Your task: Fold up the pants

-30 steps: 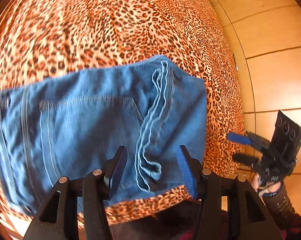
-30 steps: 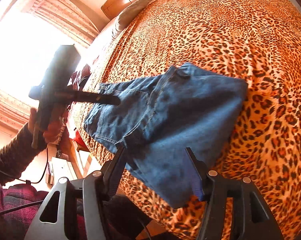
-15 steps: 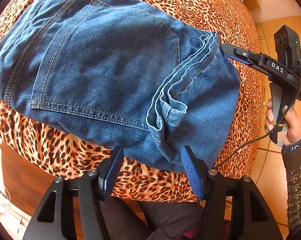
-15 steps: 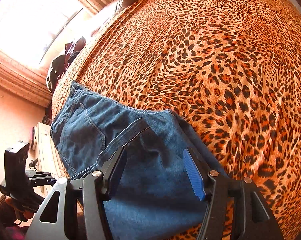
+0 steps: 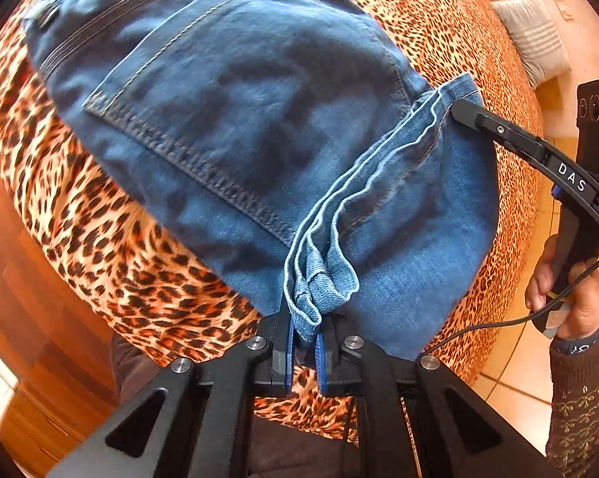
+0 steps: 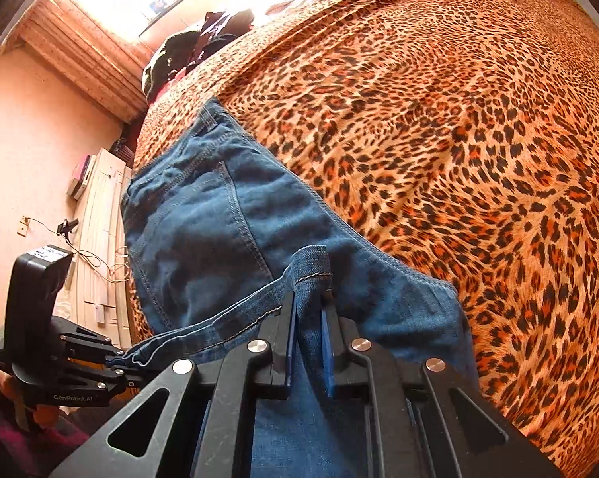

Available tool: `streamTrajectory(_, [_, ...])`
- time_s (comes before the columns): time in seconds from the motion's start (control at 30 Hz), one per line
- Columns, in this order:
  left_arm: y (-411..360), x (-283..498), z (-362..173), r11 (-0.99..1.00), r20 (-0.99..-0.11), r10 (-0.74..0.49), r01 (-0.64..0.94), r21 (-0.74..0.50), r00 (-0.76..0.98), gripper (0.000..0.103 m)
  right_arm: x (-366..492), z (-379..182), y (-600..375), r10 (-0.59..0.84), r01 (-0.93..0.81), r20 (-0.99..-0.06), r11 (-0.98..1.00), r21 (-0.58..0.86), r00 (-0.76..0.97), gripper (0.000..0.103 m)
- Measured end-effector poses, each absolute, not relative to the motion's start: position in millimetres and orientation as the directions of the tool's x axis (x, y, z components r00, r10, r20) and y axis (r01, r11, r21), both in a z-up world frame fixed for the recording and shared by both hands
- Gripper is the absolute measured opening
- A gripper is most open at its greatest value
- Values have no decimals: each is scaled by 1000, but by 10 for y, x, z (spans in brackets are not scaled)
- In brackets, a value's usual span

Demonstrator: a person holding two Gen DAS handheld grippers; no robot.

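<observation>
The bed [image 6: 458, 139] carries the folded pants [image 5: 239, 119] near its edge. Denim looks heavy, soft, unslippery; stacked hems suit gripping. Left gripper [image 5: 304, 352] and right gripper [image 6: 309, 338] have just closed, clamped on hems. Only the right view shows the window.

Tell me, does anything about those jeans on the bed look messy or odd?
Only slightly: the hem edges of the jeans are bunched and uneven where the left gripper pinches them. Nothing looks torn or spilled on the leopard bedspread.
</observation>
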State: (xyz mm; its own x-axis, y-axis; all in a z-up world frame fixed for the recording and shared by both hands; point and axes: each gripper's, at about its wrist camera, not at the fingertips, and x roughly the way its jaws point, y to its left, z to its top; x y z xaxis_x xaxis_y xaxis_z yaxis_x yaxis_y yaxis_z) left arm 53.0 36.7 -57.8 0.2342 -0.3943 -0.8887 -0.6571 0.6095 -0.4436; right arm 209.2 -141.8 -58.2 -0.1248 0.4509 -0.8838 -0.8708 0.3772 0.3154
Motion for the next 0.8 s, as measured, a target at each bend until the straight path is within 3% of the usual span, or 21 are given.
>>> streamTrajectory(0.03, [393, 513, -633, 597, -888, -394, -669, -442, 236, 9, 2112, -698, -1345, 420, -871, -899, 389, 301, -123, 11])
streamTrajectory(0.1, [454, 490, -748, 548, -875, -419, -702, -455, 241, 10, 2137, -941, -1224, 336, -876, -938, 424, 231, -85, 23])
streamTrajectory(0.2, [531, 405, -650, 502, -836, -464, -690, -521, 293, 11, 2213, -827, -1293, 373, -846, -922, 455, 277, -101, 27])
streamTrajectory(0.33, [507, 246, -207, 604, -860, -397, -614, -508, 321, 12, 2389, -455, -1725, 481, -794, -871, 489, 361, -100, 35])
streamTrajectory(0.4, [444, 252, -39, 592, -822, -422, -570, -570, 383, 16, 2363, -371, -1933, 511, -789, -853, 477, 387, -109, 35])
streamTrajectory(0.47, [368, 349, 0, 587, -791, -444, -530, -612, 421, 37, 2271, -403, -2062, 501, -792, -858, 474, 385, -117, 34])
streamTrajectory(0.5, [330, 416, -28, 604, -800, -428, -525, -599, 421, 38, 2232, -461, -2104, 492, -791, -864, 484, 375, -108, 33])
streamTrajectory(0.6, [210, 617, -372, 634, -846, -409, -560, -533, 342, 38, 2226, -759, -2165, 417, -767, -907, 563, 307, -57, 30])
streamTrajectory(0.7, [280, 673, -671, 587, -854, -428, -627, -512, 297, 21, 2311, -978, -2213, 399, -725, -916, 615, 311, -55, 30])
streamTrajectory(0.8, [386, 574, -592, 527, -814, -478, -635, -566, 329, 23, 2316, -816, -2253, 451, -691, -890, 622, 368, -69, 35])
